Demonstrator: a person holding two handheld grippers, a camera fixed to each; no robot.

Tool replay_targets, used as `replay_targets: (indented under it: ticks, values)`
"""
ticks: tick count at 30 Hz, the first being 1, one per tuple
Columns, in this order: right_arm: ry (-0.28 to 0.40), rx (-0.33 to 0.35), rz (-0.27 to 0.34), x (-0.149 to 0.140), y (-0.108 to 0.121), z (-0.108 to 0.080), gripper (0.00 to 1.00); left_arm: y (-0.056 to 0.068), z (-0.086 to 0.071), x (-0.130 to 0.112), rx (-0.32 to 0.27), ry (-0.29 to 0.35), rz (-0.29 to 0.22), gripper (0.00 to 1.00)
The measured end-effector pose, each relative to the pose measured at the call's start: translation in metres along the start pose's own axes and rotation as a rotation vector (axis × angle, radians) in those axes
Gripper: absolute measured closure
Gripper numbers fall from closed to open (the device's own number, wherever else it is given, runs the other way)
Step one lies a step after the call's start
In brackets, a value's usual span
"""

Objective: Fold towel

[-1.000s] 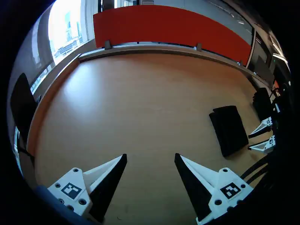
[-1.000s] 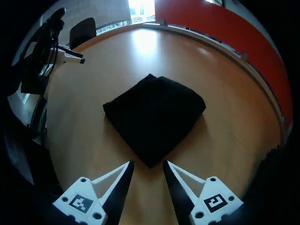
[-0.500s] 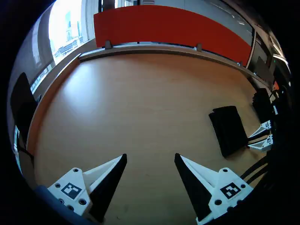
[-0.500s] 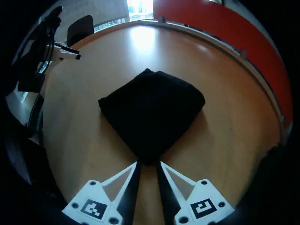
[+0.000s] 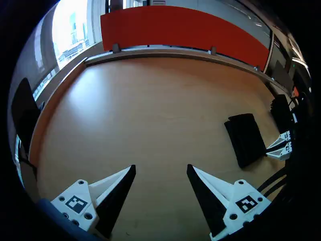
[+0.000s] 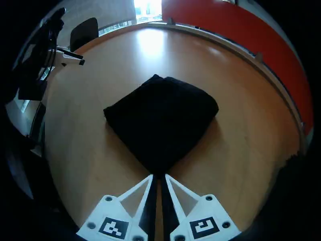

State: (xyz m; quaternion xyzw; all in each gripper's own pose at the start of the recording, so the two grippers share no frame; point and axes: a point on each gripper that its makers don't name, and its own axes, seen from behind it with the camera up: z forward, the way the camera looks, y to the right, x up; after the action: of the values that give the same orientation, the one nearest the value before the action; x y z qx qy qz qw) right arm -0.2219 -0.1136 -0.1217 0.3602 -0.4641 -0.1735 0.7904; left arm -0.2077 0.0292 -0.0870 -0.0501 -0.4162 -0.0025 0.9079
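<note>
A black towel, folded into a thick pad, lies on the wooden table with one corner pointing at me. In the right gripper view my right gripper has its fingers drawn almost together on that near corner. The left gripper view shows the towel far off at the right, with the right gripper at its near end. My left gripper is open above bare tabletop, nothing between its fingers. It also appears far off in the right gripper view as the left gripper.
A red partition runs along the table's far edge. A black chair stands at the left edge, under bright windows. Dark equipment sits past the towel at the right. Bare wood lies between the grippers.
My right gripper moved forward onto the towel's near corner and its fingers closed from a wide gap to a thin slit. The left gripper stayed still and open.
</note>
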Motion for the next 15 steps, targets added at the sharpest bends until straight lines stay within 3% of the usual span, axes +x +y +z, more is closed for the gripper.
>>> replay_targets:
  ticks: [9, 15]
  values:
    - [0.036, -0.010, -0.001, 0.013, 0.000, -0.004, 0.95, -0.001, 0.001, 0.000, 0.000, -0.002, -0.001, 0.06]
    - [0.095, -0.019, 0.012, 0.040, 0.004, -0.016, 0.95, 0.000, 0.001, 0.000, 0.000, 0.003, -0.005, 0.06]
